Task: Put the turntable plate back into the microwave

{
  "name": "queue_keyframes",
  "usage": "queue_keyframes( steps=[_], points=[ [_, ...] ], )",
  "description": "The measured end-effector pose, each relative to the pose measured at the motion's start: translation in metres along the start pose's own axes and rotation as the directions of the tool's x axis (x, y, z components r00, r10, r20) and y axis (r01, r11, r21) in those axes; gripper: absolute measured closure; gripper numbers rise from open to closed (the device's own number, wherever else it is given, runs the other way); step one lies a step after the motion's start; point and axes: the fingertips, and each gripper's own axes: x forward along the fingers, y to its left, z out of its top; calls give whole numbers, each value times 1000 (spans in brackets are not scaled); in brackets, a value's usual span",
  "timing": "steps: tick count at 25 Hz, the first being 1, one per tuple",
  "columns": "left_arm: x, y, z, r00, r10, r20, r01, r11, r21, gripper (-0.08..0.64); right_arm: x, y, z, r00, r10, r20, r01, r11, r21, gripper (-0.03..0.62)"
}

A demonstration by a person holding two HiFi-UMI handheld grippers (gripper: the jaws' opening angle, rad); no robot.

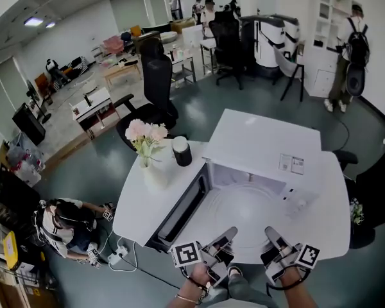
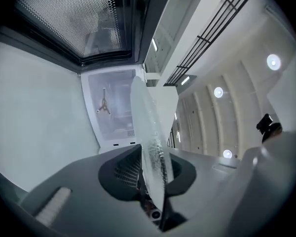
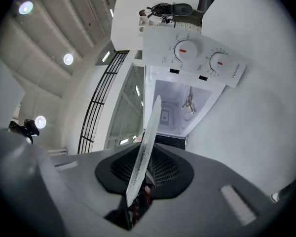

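Note:
The clear glass turntable plate (image 1: 247, 213) hangs level in front of the open white microwave (image 1: 256, 140), partly inside its mouth. My left gripper (image 1: 229, 234) is shut on the plate's near-left rim and my right gripper (image 1: 270, 235) on its near-right rim. In the left gripper view the plate (image 2: 150, 147) runs edge-on between the jaws of the left gripper (image 2: 155, 184), with the cavity (image 2: 119, 115) and its three-arm hub (image 2: 103, 104) beyond. The right gripper view shows the plate (image 3: 144, 152) clamped in the right gripper (image 3: 138, 189), below the dial panel (image 3: 197, 56).
The microwave door (image 1: 183, 210) stands swung open to the left. A vase of pink flowers (image 1: 147, 140) and a dark cylinder (image 1: 181, 151) stand on the white table (image 1: 138, 204) beside it. A person (image 1: 67, 226) crouches low at the left by a power strip (image 1: 119, 255).

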Motion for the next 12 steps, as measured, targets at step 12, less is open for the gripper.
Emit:
queue_keyframes(
  steps=[12],
  points=[
    [11, 32, 7, 997, -58, 50, 59, 998, -10, 525, 10, -39, 5, 995, -48, -89, 48, 999, -2, 529]
  ],
)
